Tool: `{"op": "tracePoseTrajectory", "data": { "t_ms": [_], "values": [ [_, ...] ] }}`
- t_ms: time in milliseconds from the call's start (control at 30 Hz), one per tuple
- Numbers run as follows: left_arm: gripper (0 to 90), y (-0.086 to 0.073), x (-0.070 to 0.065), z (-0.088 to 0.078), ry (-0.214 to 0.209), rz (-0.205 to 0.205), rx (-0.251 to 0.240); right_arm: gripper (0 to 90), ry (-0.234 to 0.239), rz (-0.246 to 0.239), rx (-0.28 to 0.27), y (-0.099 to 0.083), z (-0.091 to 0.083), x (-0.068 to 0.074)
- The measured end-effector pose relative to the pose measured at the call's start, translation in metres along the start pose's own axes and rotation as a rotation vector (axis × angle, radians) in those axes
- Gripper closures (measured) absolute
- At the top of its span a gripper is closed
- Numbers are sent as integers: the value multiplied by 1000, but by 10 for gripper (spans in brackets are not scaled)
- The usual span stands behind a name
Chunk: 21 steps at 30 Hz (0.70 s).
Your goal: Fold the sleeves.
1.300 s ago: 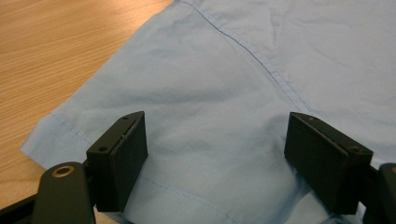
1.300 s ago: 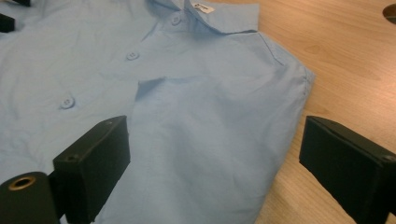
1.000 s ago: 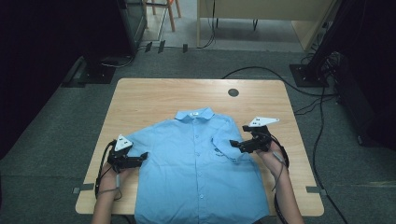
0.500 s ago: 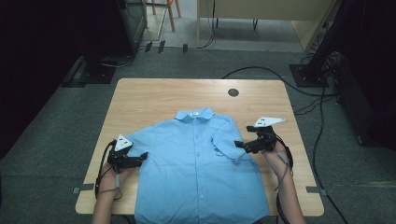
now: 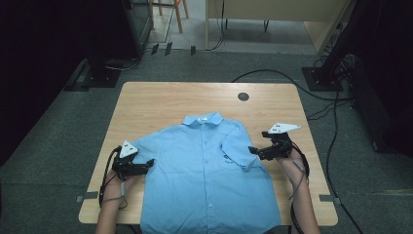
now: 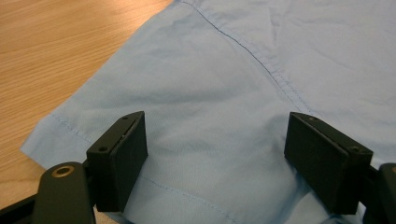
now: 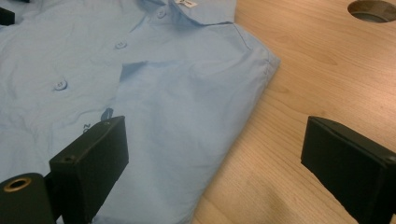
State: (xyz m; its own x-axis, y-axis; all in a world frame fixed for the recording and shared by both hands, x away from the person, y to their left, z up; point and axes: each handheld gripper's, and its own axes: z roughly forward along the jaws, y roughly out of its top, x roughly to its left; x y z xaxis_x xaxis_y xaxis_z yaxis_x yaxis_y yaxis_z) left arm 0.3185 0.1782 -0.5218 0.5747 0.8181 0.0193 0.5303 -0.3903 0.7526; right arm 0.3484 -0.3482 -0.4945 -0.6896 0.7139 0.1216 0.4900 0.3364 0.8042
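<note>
Right tongs point(image 5: 252, 150) withdrew, gaping beside smooth folded sleeve point(image 5: 235, 146).

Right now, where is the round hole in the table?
In the high view, the round hole is near the table's far edge, a little right of the middle, beyond the shirt's collar.

Left tool point(image 6: 215, 158) jaws spread wide over light blue shirt sleeve point(image 6: 187, 107), wooden table point(image 6: 56, 51) beside
</note>
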Motion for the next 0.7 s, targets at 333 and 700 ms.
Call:
{"op": "tracePoseTrajectory", "data": {
  "t_ms": [333,700],
  "values": [
    [212,0,0,0,0,0,0,72,-21,1,22,-5,0,-5],
    [212,0,0,0,0,0,0,72,-27,-3,47,-13,-1,-12]
  ]
}}
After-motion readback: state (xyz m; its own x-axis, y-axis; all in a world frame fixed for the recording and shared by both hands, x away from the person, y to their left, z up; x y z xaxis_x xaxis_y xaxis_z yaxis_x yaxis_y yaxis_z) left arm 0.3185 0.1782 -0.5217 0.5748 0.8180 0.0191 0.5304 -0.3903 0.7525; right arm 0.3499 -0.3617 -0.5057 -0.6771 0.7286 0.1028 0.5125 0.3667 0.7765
